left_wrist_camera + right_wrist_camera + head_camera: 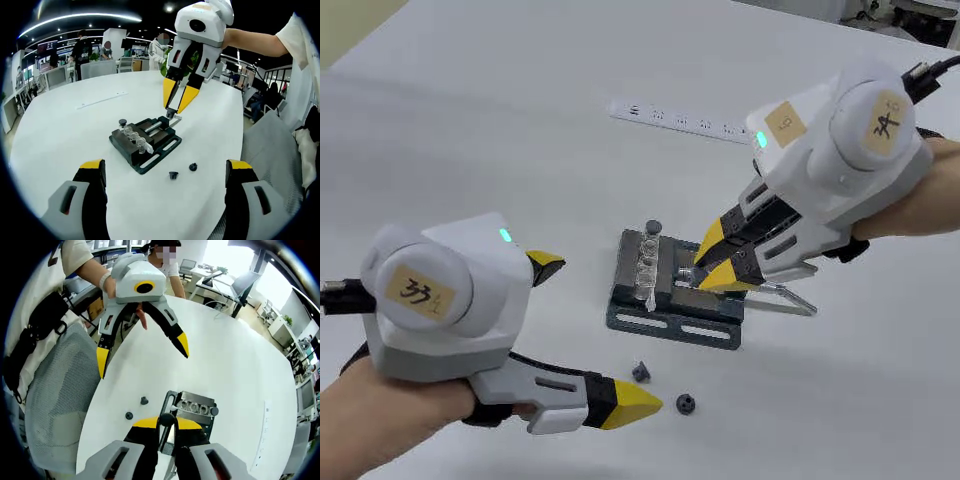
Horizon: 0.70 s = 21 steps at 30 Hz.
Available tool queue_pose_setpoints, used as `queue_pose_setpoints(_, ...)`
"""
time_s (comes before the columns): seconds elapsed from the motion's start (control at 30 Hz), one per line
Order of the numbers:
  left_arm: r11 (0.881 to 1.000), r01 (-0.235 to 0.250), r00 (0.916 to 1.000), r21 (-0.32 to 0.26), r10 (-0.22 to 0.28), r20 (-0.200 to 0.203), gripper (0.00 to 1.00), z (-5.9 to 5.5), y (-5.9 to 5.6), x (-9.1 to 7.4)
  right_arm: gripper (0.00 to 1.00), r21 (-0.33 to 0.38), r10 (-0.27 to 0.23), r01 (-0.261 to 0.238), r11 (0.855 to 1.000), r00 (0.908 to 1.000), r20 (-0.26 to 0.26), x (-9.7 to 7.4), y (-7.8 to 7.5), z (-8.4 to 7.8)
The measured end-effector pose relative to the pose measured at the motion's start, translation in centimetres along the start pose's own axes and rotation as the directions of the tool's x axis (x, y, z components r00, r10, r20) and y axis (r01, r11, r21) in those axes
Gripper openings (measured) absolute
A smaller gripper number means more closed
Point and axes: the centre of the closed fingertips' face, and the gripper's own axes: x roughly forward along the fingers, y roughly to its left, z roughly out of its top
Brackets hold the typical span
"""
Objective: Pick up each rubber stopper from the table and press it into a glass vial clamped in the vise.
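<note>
White table (470, 150) in an open office, bare room around vise (670, 318). Vials (647, 268) clamped in it, far one capped. Loose stopper (641, 372) and second stopper (686, 404) just before the vise. Left gripper (605, 332) spread wide, empty. Right gripper (705, 270) pinched on dark round piece (167, 419) at the vise's handle side.

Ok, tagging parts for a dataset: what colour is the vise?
The vise is dark grey, clearest in the head view.

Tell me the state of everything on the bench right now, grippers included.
Vise: clamped on a row of vials.
Vials: upright; end one stoppered, the rest open.
Two loose stoppers: lying on the table.
Left gripper: open, empty.
Right gripper: shut on a small dark piece by the vise.
</note>
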Motion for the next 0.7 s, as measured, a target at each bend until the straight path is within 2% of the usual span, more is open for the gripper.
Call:
queue_pose_setpoints(0.07,1.000,-0.006,1.0000,0.003,0.006,-0.002,0.99,-0.1,0.2,-0.1,0.06,-0.018,0.001,-0.001,1.000,0.9999,-0.013,0.3,-0.7,0.0)
queue_pose_setpoints(0.13,1.000,-0.010,0.9999,0.002,0.010,-0.005,0.99,-0.1,0.4,-0.2,0.06,-0.076,-0.011,0.007,0.997,0.9986,-0.052,0.7,-1.8,-0.2)
queue_pose_setpoints(0.27,1.000,-0.017,0.9998,0.000,0.017,-0.009,0.99,-0.2,0.6,-0.4,0.06,-0.106,-0.013,0.005,0.994,0.9969,-0.077,1.5,-3.0,-0.1)
queue_pose_setpoints(0.43,1.000,-0.015,0.9997,0.000,0.015,-0.018,0.99,-0.4,0.4,-0.4,0.06,-0.130,-0.002,-0.012,0.991,0.9943,-0.107,2.1,-4.1,-0.2)
queue_pose_setpoints(0.7,1.000,-0.024,0.9997,-0.007,0.024,-0.010,0.99,-0.2,0.5,-0.4,0.06,-0.145,0.013,-0.036,0.989,0.9867,-0.162,3.3,-5.8,-0.8)
